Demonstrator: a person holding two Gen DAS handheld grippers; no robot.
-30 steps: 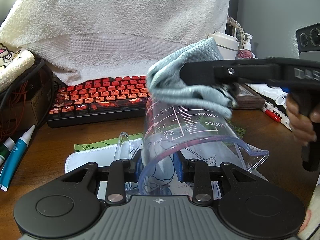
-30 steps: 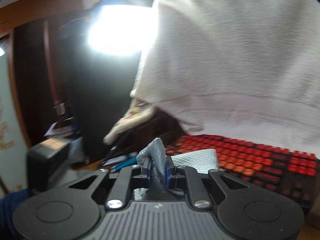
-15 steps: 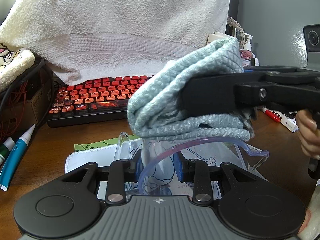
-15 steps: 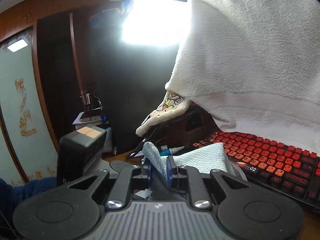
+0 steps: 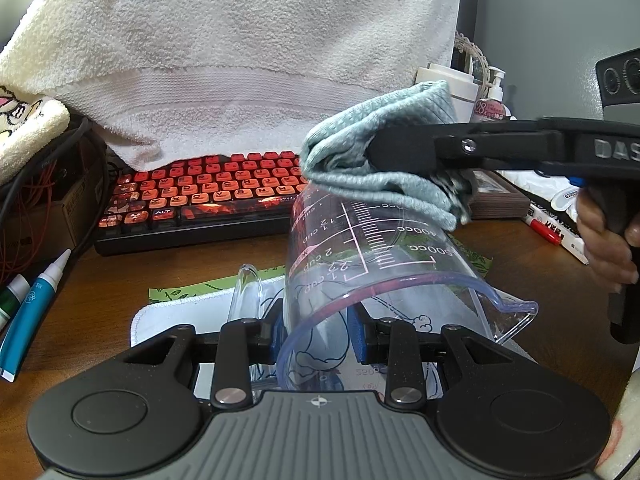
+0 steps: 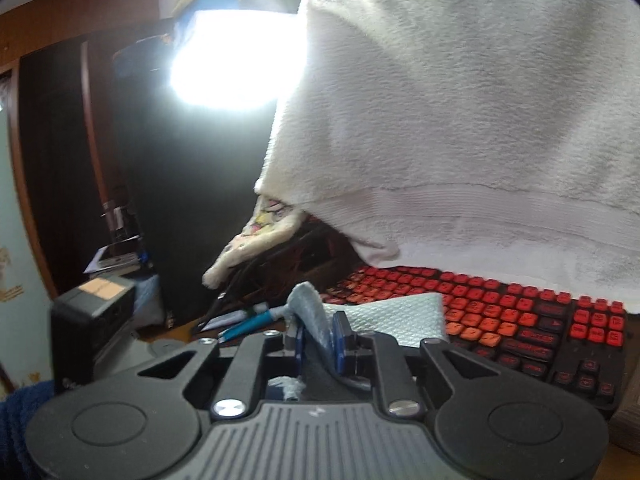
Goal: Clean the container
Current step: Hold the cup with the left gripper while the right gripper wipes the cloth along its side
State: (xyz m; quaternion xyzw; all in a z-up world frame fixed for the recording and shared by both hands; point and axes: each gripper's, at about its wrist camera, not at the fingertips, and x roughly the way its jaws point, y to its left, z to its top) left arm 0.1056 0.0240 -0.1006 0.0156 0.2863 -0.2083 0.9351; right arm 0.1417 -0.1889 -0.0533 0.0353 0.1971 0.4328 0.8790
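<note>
A clear plastic measuring cup [image 5: 380,248] with printed scales lies tilted, its mouth toward the left wrist camera and its spout at the right. My left gripper [image 5: 318,336] is shut on the cup's rim wall near the handle. A folded blue-grey cloth [image 5: 380,168] rests on the far upper side of the cup, carried by my right gripper [image 5: 384,152], which reaches in from the right. In the right wrist view the cloth [image 6: 316,320] stands between the blue pads of the right gripper [image 6: 319,340]; its jaws are opening slightly, with the cloth still pinched.
A red-keyed keyboard [image 5: 208,196] lies behind the cup under a hanging white towel [image 5: 240,60]. Tubes [image 5: 32,308] lie at the left, markers [image 5: 552,228] and pump bottles [image 5: 460,88] at the right. A printed mat [image 5: 180,312] sits under the cup. A hand [image 5: 604,240] holds the right gripper.
The right gripper swept the cloth toward the cup's mouth, then back to its far side. Its pads now stand slightly wider around the cloth. The left gripper and cup stayed still.
</note>
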